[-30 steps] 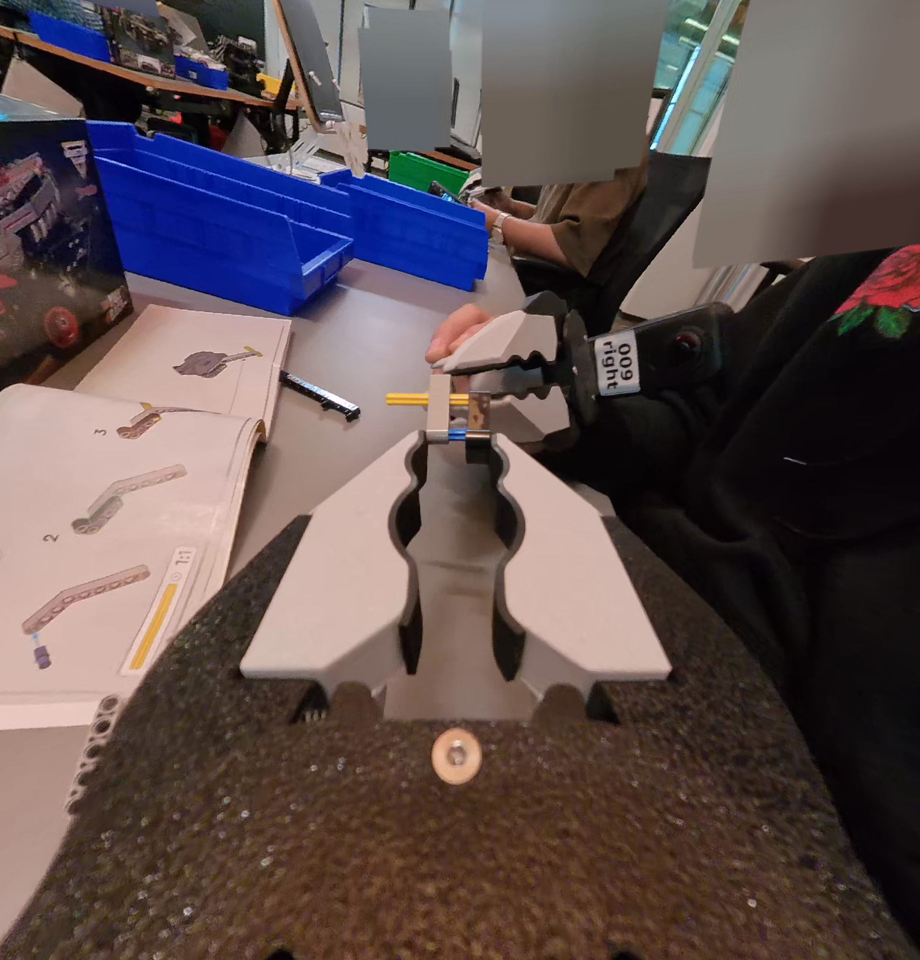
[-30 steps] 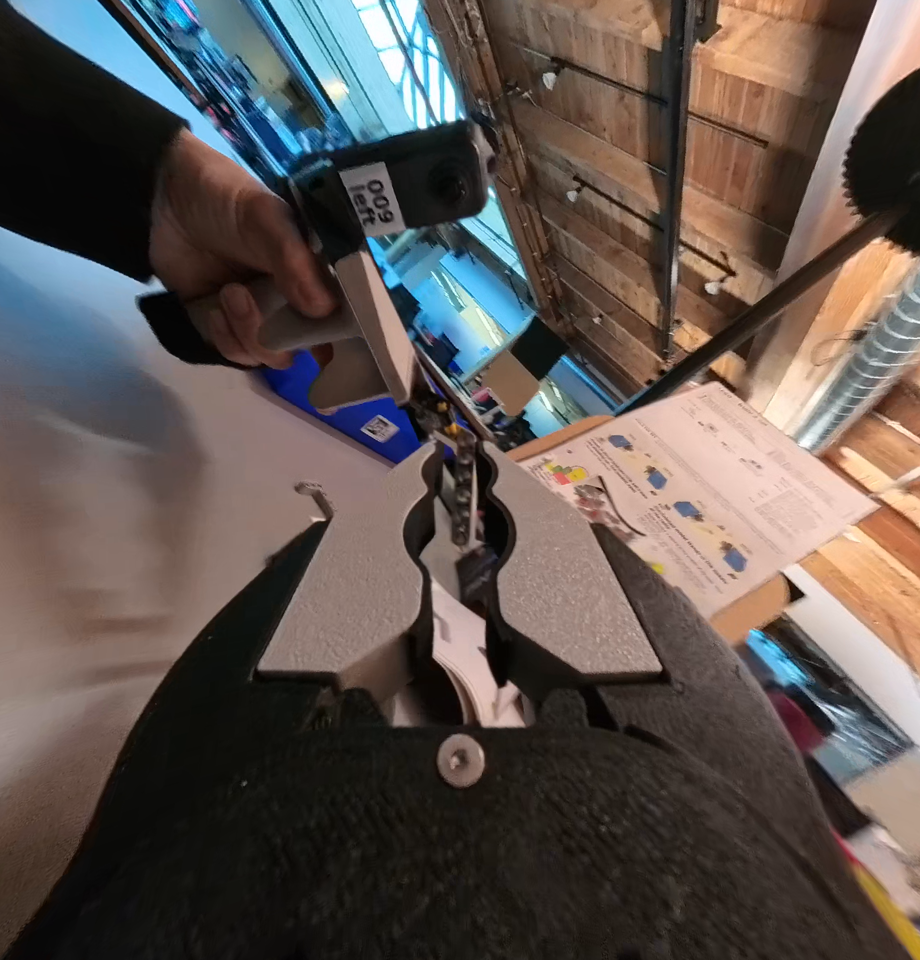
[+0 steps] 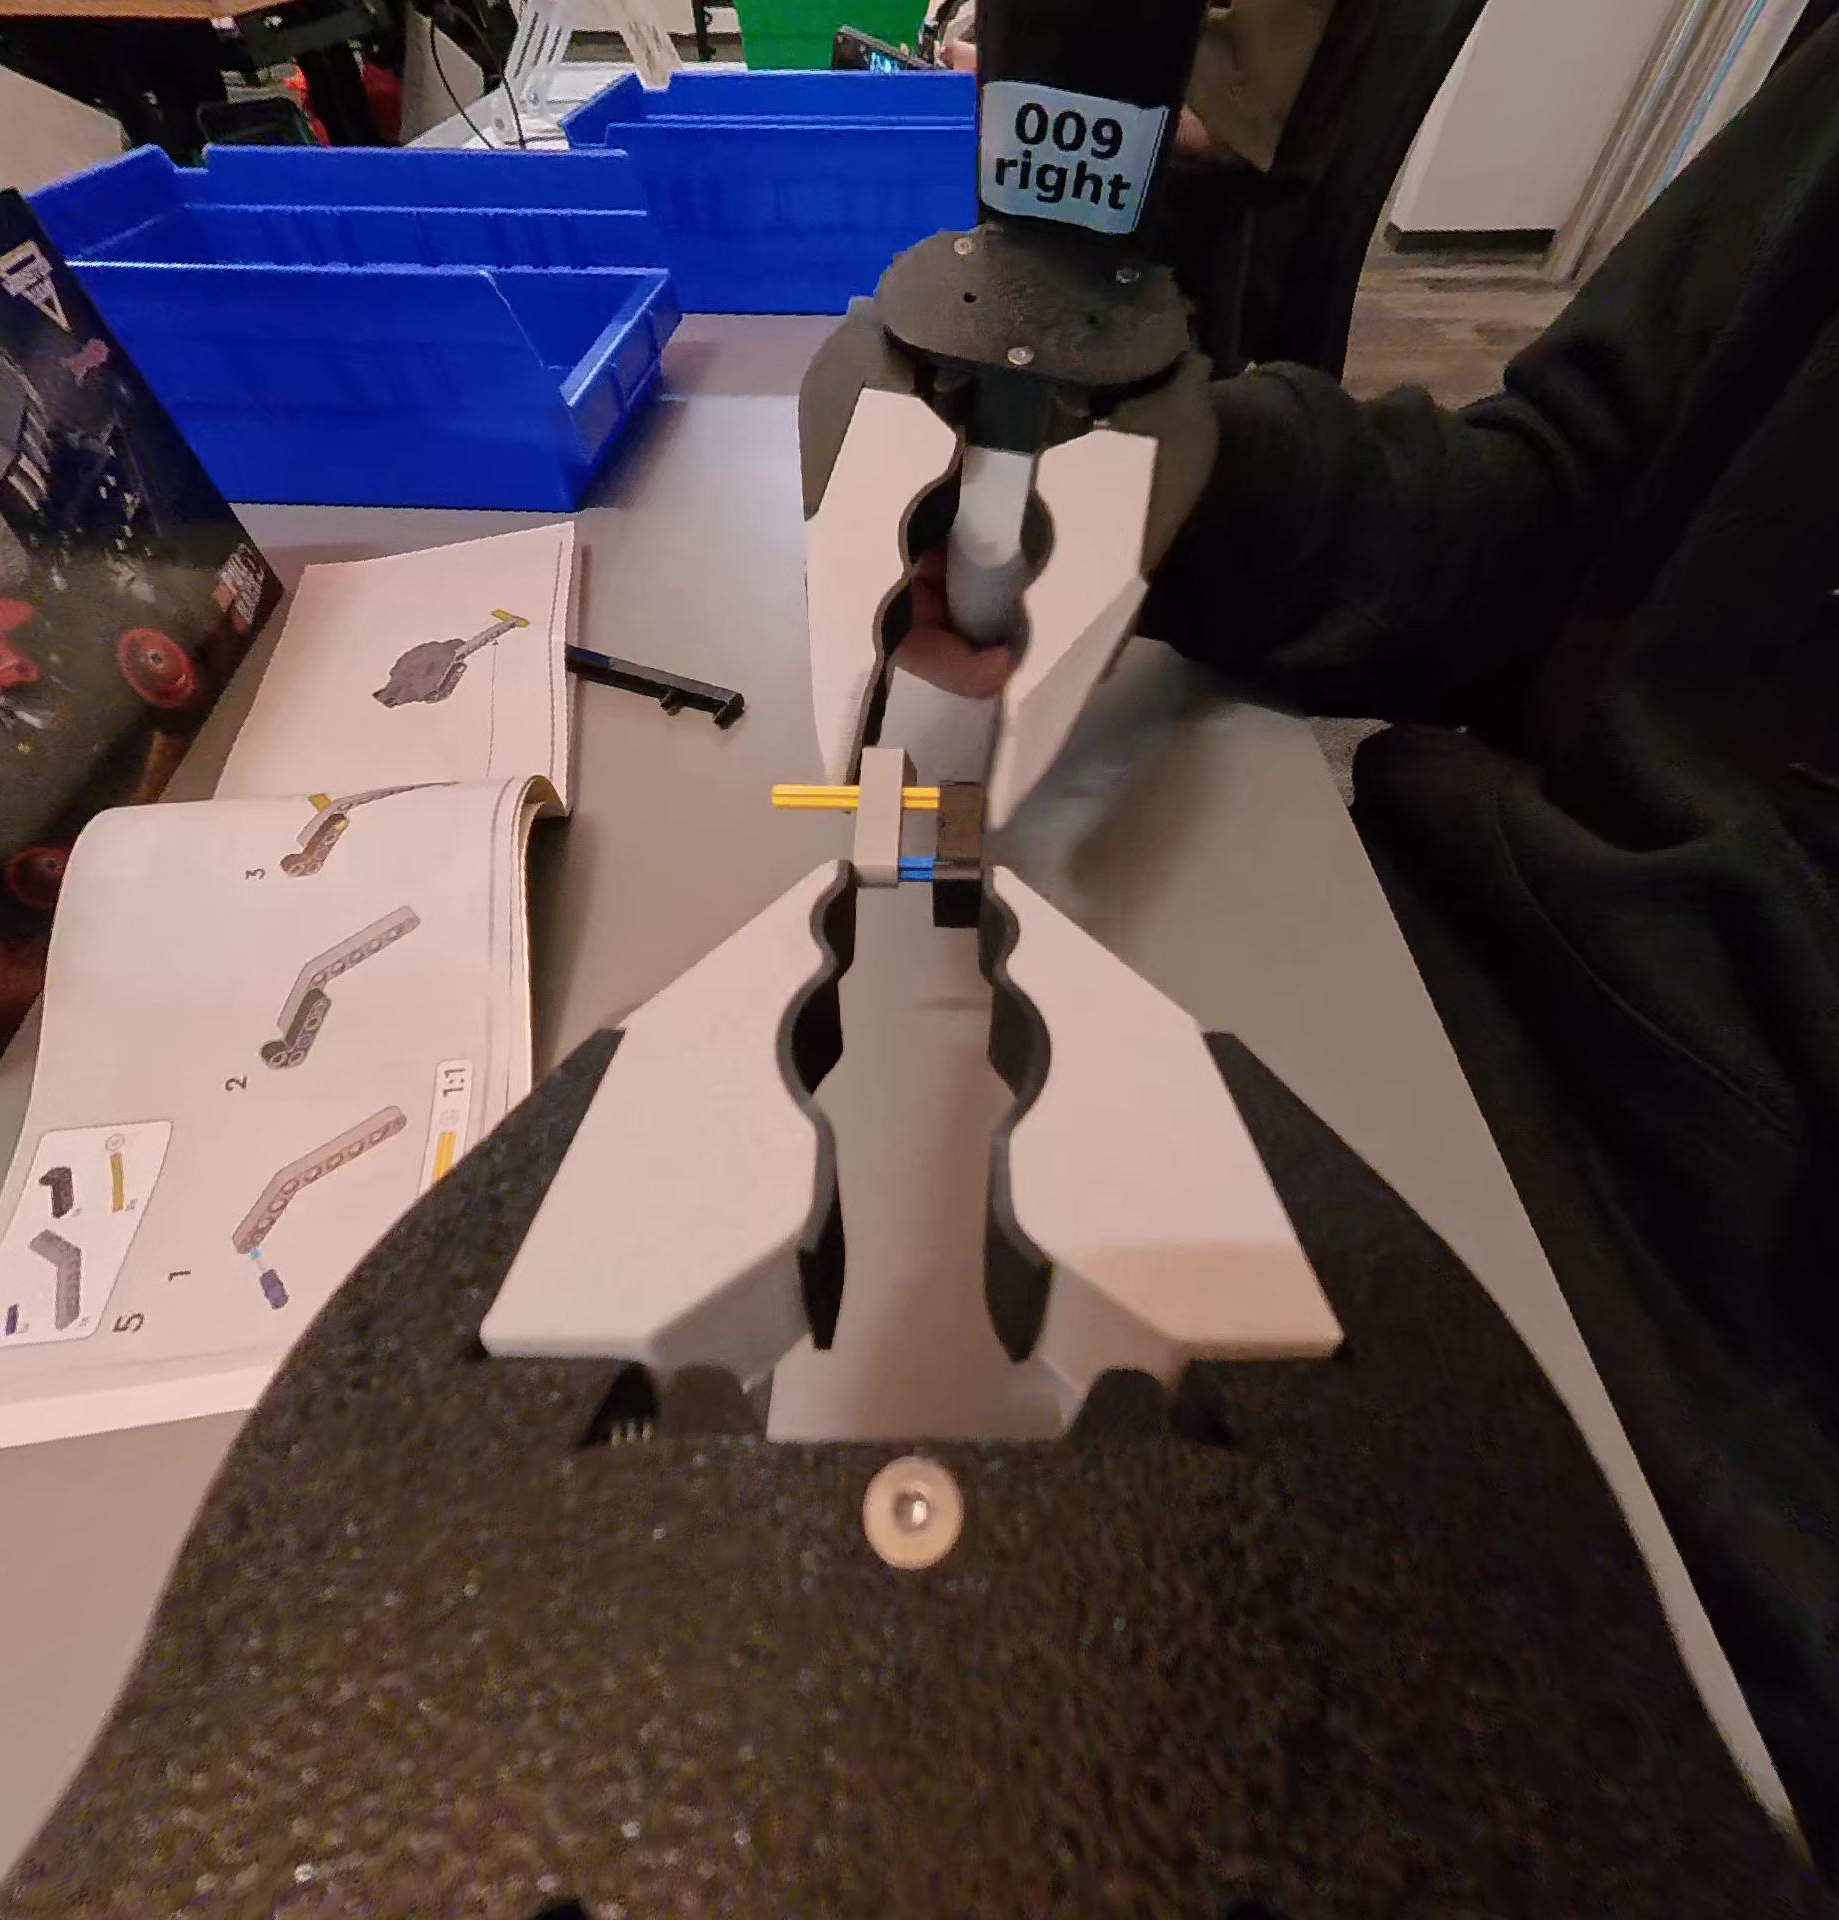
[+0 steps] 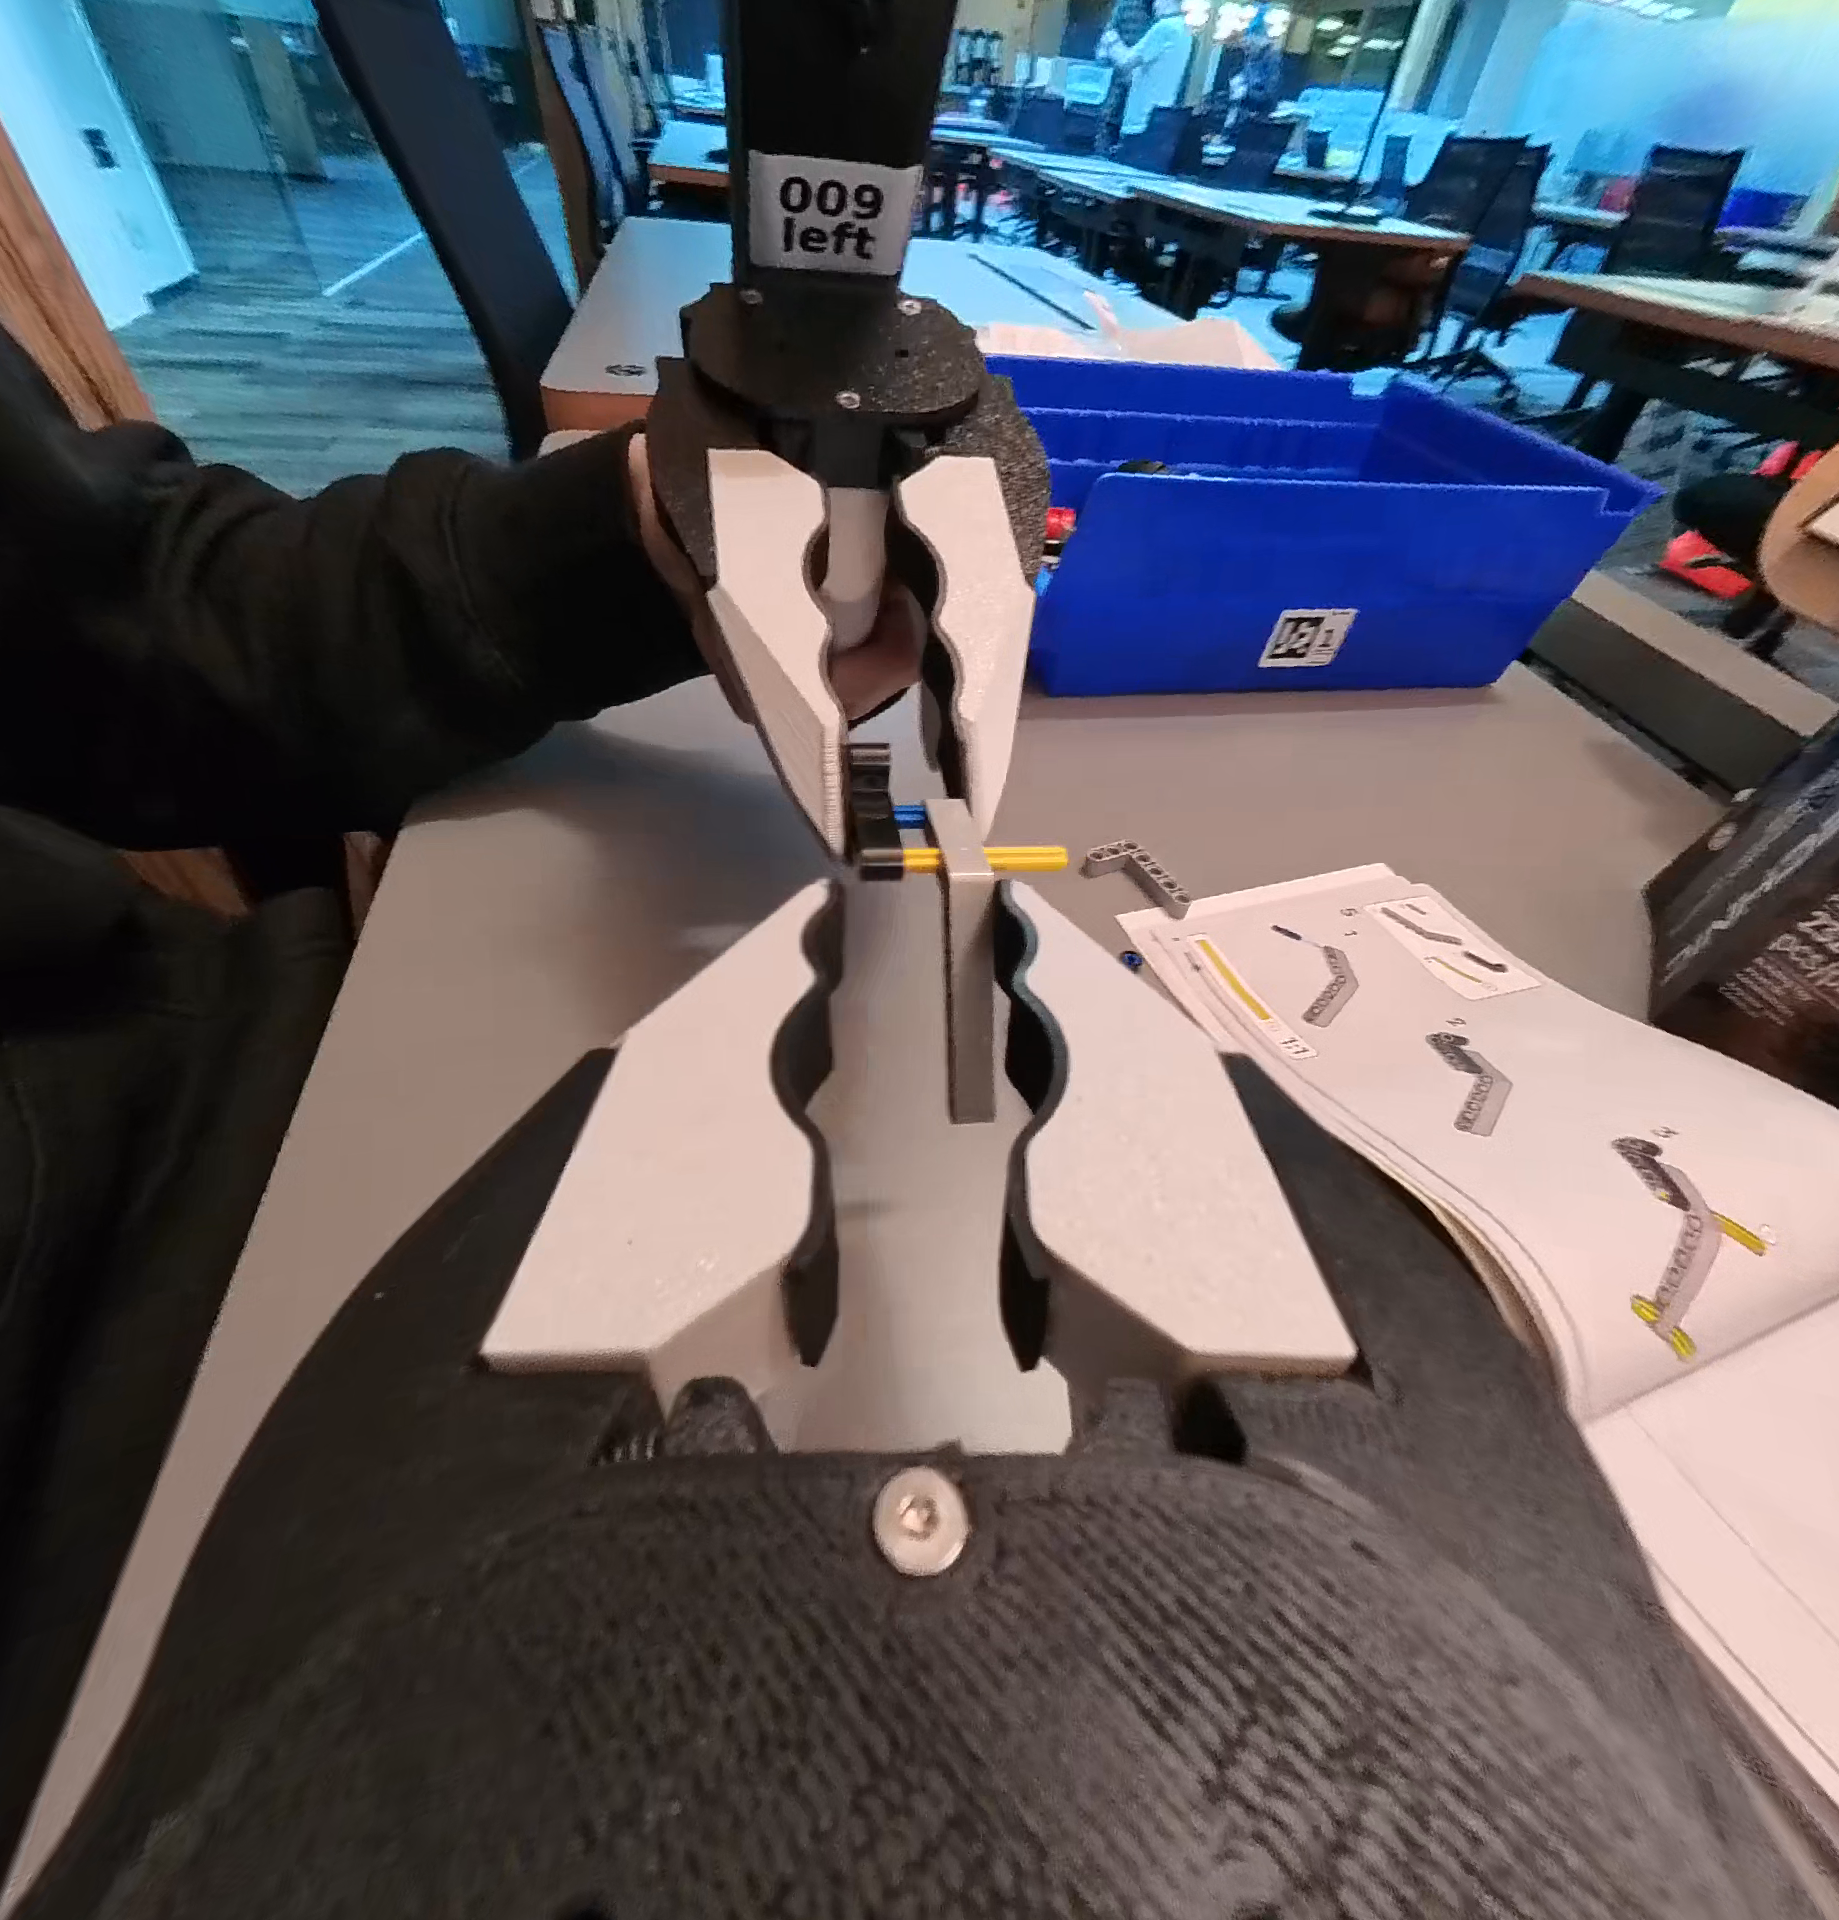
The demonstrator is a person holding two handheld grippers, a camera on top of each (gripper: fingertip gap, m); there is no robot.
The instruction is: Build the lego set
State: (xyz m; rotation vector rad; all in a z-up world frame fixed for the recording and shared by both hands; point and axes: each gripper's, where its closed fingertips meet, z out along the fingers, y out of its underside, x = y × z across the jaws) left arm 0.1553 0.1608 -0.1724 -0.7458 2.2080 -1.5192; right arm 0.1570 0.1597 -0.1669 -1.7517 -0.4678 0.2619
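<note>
A small lego assembly hangs in the air between my two grippers, which face each other tip to tip. It is a grey beam (image 3: 880,821) and a black piece (image 3: 959,836), joined by a yellow axle (image 3: 813,798) and a blue pin (image 3: 915,864). My left gripper (image 3: 913,878) is shut across the beam and the black piece; it also shows in the right wrist view (image 4: 904,821). My right gripper (image 4: 917,888) has its jaws partly apart. The grey beam (image 4: 967,987) lies along its right finger, with a gap to the other finger.
On the grey table (image 3: 686,499) lie an open instruction booklet (image 3: 271,1039), a long black piece (image 3: 655,686), a grey angled beam (image 4: 1138,873) and a tiny blue pin (image 4: 1131,958). Blue bins (image 3: 375,343) stand at the back. The set's box (image 3: 63,571) stands beside the booklet. Black sleeves flank the grippers. My left and right fingertips are right by each other.
My right gripper has swung round from the side and now faces the left gripper tip to tip. Its jaws stand wider than before. The left gripper still holds the assembly.
</note>
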